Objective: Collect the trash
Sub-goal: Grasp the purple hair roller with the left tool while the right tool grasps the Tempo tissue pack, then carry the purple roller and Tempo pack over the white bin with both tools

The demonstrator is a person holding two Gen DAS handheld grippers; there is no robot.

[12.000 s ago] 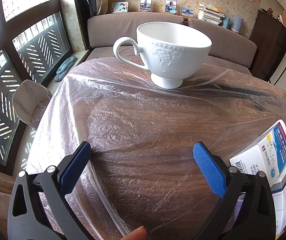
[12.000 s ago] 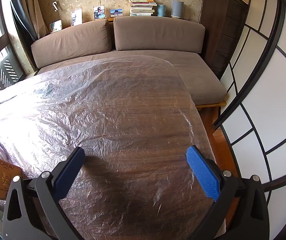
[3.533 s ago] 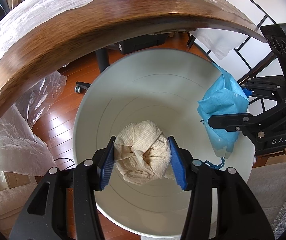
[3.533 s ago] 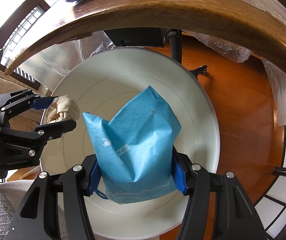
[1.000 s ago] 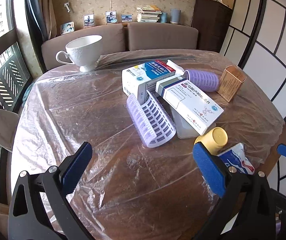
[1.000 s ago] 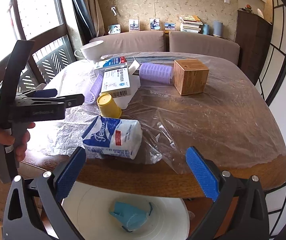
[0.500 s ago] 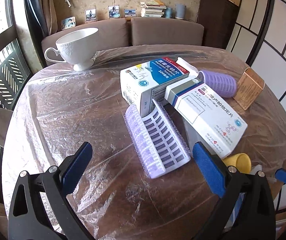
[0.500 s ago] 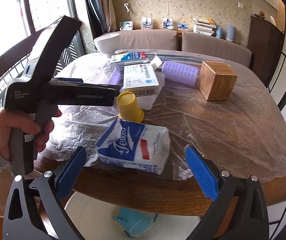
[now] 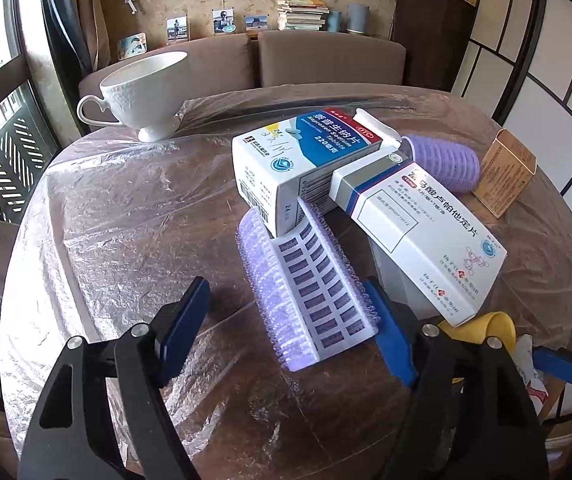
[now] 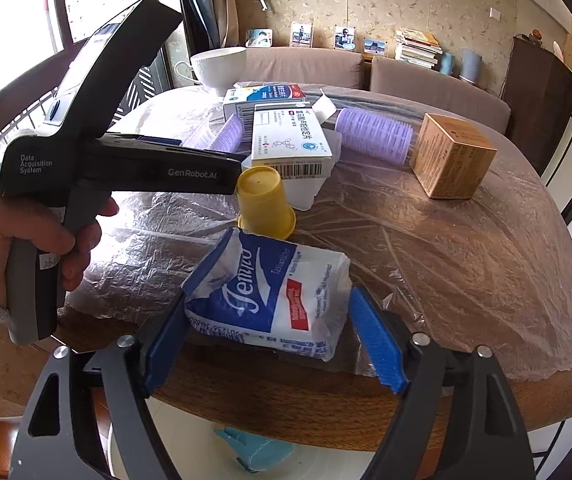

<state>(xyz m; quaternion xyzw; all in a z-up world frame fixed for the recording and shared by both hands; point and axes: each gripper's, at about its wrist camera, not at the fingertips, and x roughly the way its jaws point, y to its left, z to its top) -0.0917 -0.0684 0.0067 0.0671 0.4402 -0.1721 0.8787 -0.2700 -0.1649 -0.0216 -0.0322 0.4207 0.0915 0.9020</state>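
Observation:
On the plastic-covered table [image 9: 126, 208], a flattened purple hair roller [image 9: 305, 280] lies between the pads of my left gripper [image 9: 286, 296]. The jaws are closing; the right pad touches the roller's edge and the left pad stands apart from it. In the right wrist view, a blue and white tissue pack [image 10: 274, 288] at the table's front edge sits between the closing jaws of my right gripper [image 10: 270, 304], with the pads close on both sides. A hand [image 10: 14, 240] holds the left gripper's body [image 10: 126, 168]. The white bin [image 10: 158, 440] below holds a crumpled blue piece [image 10: 254, 452].
Two medicine boxes [image 9: 297, 160] [image 9: 417, 236] are stacked behind the roller. Nearby are an upturned yellow cup [image 10: 264, 204], a second purple roller [image 10: 373, 136] and a brown box [image 10: 449, 156]. A white teacup [image 9: 142, 92] stands at the far left, before a sofa [image 9: 325, 56].
Both grippers have come forward and down toward the table. Their jaws have narrowed from wide open, the left around the hair roller, the right around the tissue pack.

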